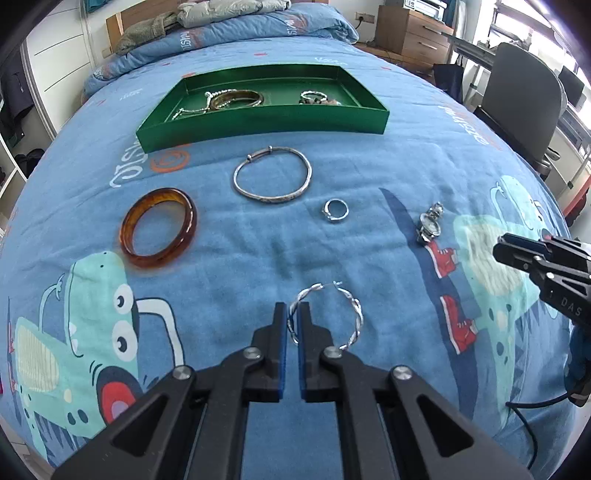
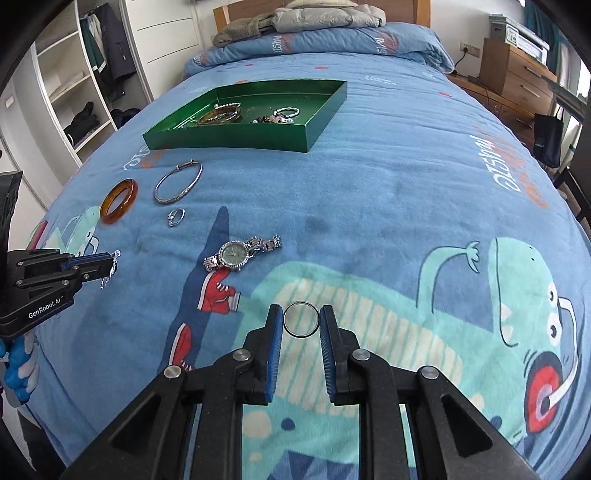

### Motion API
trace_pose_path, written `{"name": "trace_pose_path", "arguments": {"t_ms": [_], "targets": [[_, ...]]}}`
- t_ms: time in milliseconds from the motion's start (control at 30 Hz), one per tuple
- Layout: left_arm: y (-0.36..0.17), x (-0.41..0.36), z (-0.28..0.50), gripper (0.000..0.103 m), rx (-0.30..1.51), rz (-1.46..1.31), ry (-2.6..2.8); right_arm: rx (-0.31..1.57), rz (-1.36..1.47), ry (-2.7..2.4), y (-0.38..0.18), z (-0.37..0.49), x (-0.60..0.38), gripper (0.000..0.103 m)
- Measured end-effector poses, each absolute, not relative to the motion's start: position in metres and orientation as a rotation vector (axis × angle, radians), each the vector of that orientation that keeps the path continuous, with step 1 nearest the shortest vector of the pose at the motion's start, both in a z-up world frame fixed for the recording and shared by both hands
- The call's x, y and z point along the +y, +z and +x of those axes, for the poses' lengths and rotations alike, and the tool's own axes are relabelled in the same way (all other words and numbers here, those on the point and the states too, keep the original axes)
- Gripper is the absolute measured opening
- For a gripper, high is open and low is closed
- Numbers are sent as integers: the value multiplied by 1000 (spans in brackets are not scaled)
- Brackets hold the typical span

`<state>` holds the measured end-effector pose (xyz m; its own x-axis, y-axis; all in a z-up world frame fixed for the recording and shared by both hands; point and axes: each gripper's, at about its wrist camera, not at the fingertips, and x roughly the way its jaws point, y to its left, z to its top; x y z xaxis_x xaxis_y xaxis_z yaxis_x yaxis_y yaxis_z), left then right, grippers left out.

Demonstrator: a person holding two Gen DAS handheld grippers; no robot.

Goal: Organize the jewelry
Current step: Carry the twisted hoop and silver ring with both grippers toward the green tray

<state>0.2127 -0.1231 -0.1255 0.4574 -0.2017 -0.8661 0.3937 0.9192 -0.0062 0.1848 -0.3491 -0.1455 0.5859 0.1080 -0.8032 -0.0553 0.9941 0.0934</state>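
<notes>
My left gripper (image 1: 294, 312) is shut on the rim of a twisted silver hoop (image 1: 349, 314), held just above the blue bedspread; it also shows in the right wrist view (image 2: 110, 271). My right gripper (image 2: 301, 319) is shut on a thin dark ring (image 2: 301, 303), pinched across its width. On the bed lie an amber bangle (image 1: 159, 232), a silver bangle (image 1: 272, 174), a small silver ring (image 1: 335, 211) and a silver watch (image 2: 236, 253). The green tray (image 1: 258, 120) holds several pieces of jewelry.
The bedspread (image 2: 369, 206) has cartoon prints. A folded duvet and jacket (image 2: 314, 22) lie at the head of the bed. A chair (image 1: 524, 96) and drawers (image 2: 517, 74) stand on the right, wardrobe shelves (image 2: 74, 85) on the left.
</notes>
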Motion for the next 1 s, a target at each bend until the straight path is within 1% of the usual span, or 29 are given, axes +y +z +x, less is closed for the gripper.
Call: {"name": "trace_pose_path", "arguments": {"t_ms": [233,600,1000], "targets": [[-93,-109,178,4,960,204,-356,874,70,86,-117,141,-346,20],[-35,-72,120,4,792,175,-304,756,40,104,-67,88,-317,20],[13,-41,94,4,639,156,-240,640,-10,158,-17,71,-276,20]]}}
